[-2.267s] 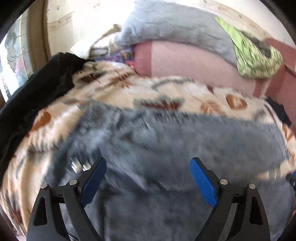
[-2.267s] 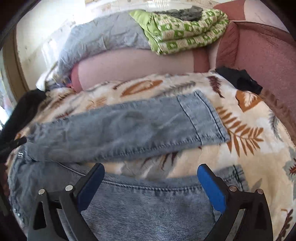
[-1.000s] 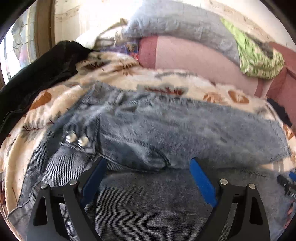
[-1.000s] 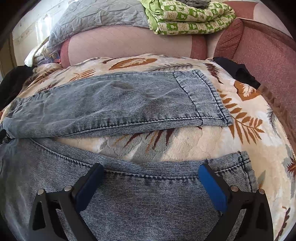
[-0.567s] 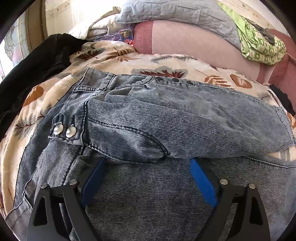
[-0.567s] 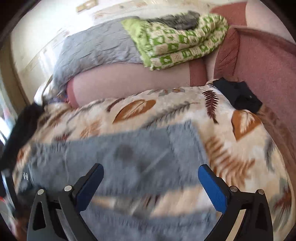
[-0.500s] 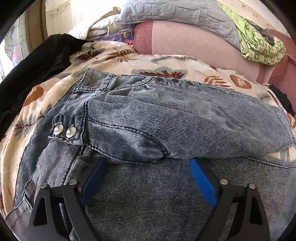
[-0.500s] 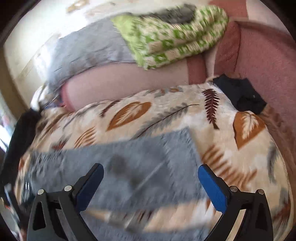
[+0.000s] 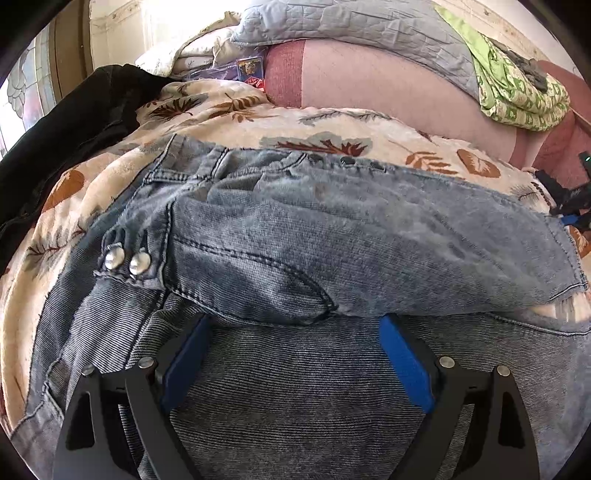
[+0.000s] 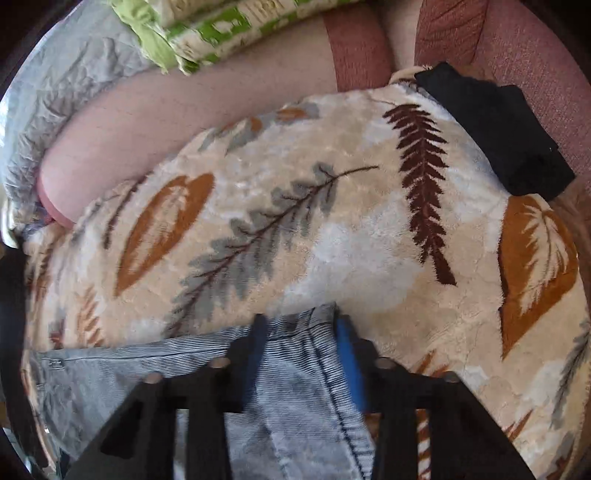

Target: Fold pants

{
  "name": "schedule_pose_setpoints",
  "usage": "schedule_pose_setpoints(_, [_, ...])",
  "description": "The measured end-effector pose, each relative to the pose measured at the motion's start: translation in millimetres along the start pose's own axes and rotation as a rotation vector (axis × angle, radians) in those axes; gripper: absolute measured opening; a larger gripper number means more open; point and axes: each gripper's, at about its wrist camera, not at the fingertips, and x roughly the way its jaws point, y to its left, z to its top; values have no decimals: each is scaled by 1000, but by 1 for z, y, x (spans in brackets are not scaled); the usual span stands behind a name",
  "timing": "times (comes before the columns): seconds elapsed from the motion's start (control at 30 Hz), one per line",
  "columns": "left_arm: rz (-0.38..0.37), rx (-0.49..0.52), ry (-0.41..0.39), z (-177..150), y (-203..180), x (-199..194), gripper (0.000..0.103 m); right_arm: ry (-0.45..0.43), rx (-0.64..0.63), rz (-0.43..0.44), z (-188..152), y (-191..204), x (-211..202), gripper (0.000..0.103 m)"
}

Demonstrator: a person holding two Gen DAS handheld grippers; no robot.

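Blue denim pants lie spread on a leaf-patterned blanket, waist with two metal buttons at the left and legs running right. My left gripper hovers open over the near leg, close to the crotch seam, with only flat denim under its blue pads. In the right wrist view my right gripper is closing its jaws at the far leg's hem corner. Denim is bunched between its pads. That right gripper shows small at the left wrist view's right edge.
A pink sofa back carries a grey quilt and a green patterned blanket. A black garment lies at the left. Another black cloth sits at the blanket's far right corner, beside the sofa arm.
My right gripper swept from the near leg over to the end of the far leg, and its wide jaws narrowed onto the hem. The left gripper and the pants near it stayed put.
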Motion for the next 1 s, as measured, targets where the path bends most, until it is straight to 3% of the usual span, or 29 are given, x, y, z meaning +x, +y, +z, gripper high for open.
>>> schedule_pose_setpoints(0.17, [-68,2,-47,43,14,-34,92,11,-6,17,-2,-5,8,22])
schedule_pose_setpoints(0.23, [-107,-24,-45,78,35,-36,92,12,-23,21,-3,-6,10,22])
schedule_pose_setpoints(0.37, [-100,-123,73,127,79,9,89,19,-29,33,-3,-10,9,22])
schedule_pose_setpoints(0.43, [-14,-135,87,149,99,34,85,24,-36,31,-3,-10,9,22])
schedule_pose_setpoints(0.6, [-13,-184,130,173,117,71,82,38,-60,10,-1,-4,12,22])
schedule_pose_setpoints(0.67, [-23,-213,173,175,118,84,49,42,-63,5,0,-2,14,22])
schedule_pose_setpoints(0.73, [-44,-249,226,177,120,98,43,44,-65,3,1,-1,15,22])
schedule_pose_setpoints(0.9, [-45,-332,257,176,130,114,43,44,-67,4,1,0,16,22])
schedule_pose_setpoints(0.93, [-41,-321,255,176,128,114,38,45,-67,6,1,0,16,22])
schedule_pose_setpoints(0.97, [-40,-312,256,177,127,115,20,47,-67,6,2,0,16,22])
schedule_pose_setpoints(1.0, [-26,-296,261,178,125,115,9,48,-69,3,2,0,16,21])
